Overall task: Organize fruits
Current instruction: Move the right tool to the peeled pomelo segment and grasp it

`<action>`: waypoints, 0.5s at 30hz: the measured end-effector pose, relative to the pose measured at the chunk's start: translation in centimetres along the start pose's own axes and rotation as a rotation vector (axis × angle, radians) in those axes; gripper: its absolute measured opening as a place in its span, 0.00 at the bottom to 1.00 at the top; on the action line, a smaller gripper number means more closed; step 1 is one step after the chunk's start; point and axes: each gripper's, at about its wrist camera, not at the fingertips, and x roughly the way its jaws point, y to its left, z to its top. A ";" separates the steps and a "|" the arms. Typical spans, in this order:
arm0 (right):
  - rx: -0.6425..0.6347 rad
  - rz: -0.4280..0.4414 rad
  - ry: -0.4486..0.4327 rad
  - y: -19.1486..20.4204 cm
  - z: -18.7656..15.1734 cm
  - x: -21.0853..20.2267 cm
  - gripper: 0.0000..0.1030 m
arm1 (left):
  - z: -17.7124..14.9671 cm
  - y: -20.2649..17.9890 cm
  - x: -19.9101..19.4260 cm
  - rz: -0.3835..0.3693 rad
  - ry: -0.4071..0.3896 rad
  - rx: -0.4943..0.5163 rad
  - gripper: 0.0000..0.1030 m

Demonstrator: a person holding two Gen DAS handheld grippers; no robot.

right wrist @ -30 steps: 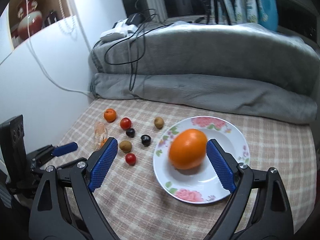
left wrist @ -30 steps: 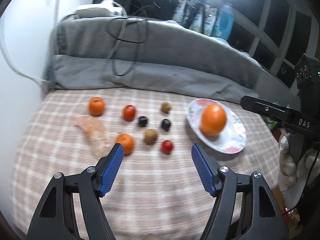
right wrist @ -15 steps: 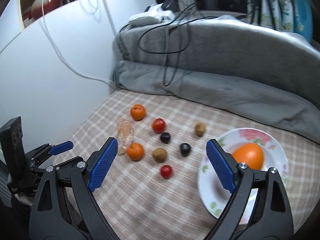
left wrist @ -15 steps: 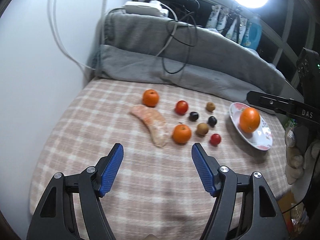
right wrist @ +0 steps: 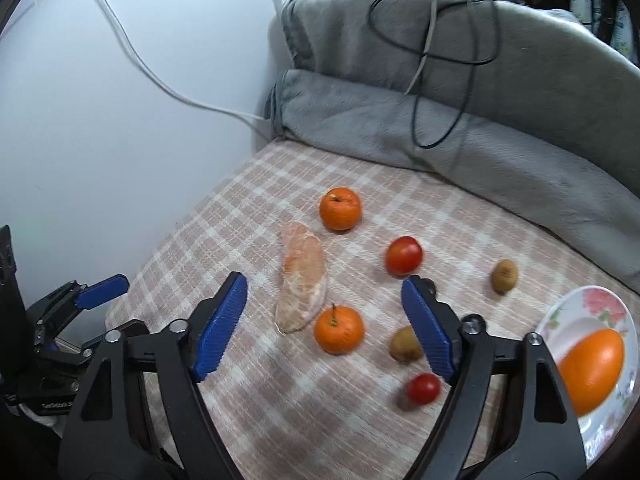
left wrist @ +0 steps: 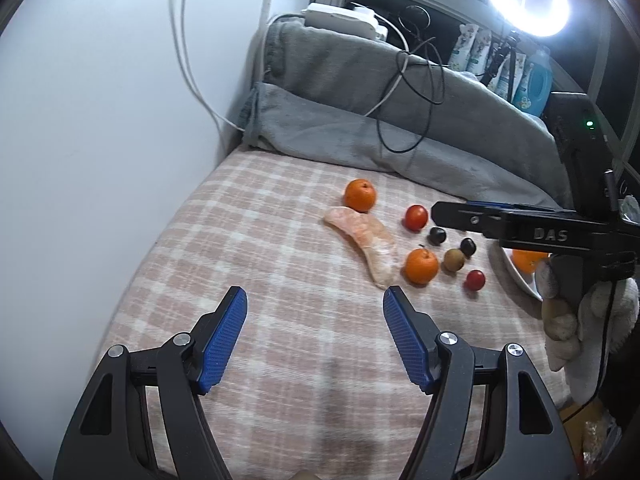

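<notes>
Fruits scattered over a pink plaid blanket [right wrist: 256,392], well short of the grey rolled bedding [right wrist: 460,136] at its far edge. Largest of them, a big orange [right wrist: 592,372], lying on the floral plate [right wrist: 600,304] at the blanket's right side, long axis tilted up toward the plate's far right rim. Next, a peeled pomelo segment [right wrist: 302,276] left of the plate, long axis running near to far, near end just beside the closer mandarin [right wrist: 339,329], stem up. Farther mandarin [right wrist: 340,209] just past the segment's far end. Between segment and plate: a larger tomato [right wrist: 404,255], two brown kiwis [right wrist: 505,276] and [right wrist: 405,345], a smaller tomato [right wrist: 423,389]. Two dark plums [left wrist: 437,236] and [left wrist: 467,246] seen from the left wrist, sitting between the larger tomato and the plate.

Right gripper [right wrist: 324,320] spread wide, nothing held, hanging over the closer mandarin and the segment's near end, right finger hiding part of the nearer kiwi. Left gripper [left wrist: 315,336] likewise spread and holding nothing, over bare blanket left of the segment. Black cables [right wrist: 440,60] draped across the bedding.
</notes>
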 end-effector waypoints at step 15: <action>-0.017 0.008 0.144 1.4 0.4 5.8 0.62 | -0.2 2.5 -0.3 0.038 -0.004 -0.027 0.69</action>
